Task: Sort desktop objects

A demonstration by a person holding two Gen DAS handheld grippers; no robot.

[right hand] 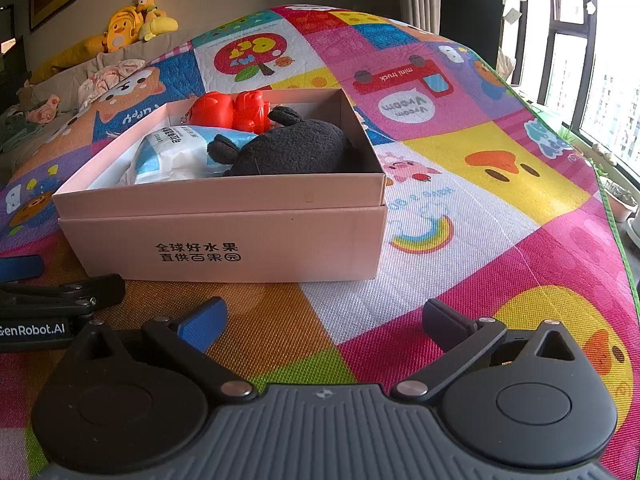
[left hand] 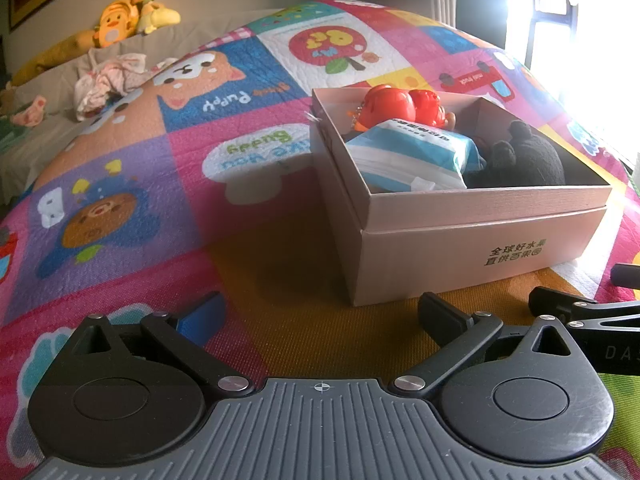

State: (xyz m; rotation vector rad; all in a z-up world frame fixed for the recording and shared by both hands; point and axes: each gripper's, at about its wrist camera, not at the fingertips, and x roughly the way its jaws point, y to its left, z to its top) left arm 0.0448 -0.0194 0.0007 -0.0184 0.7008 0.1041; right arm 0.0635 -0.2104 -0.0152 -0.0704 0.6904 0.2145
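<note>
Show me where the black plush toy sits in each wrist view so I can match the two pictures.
Left wrist: black plush toy right of centre, in the box's right end.
Right wrist: black plush toy left of centre, upper half, beside the tissue pack.
Shared landmark: the pink box.

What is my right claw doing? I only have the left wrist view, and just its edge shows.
Observer: The right claw is open, with nothing between its fingers, low over the mat in front of the box.
Operator: Glare hides the mat right of the box. Anything there?
Observer: In the right wrist view, only printed patches: a rainbow and a duck face. No loose object shows.
</note>
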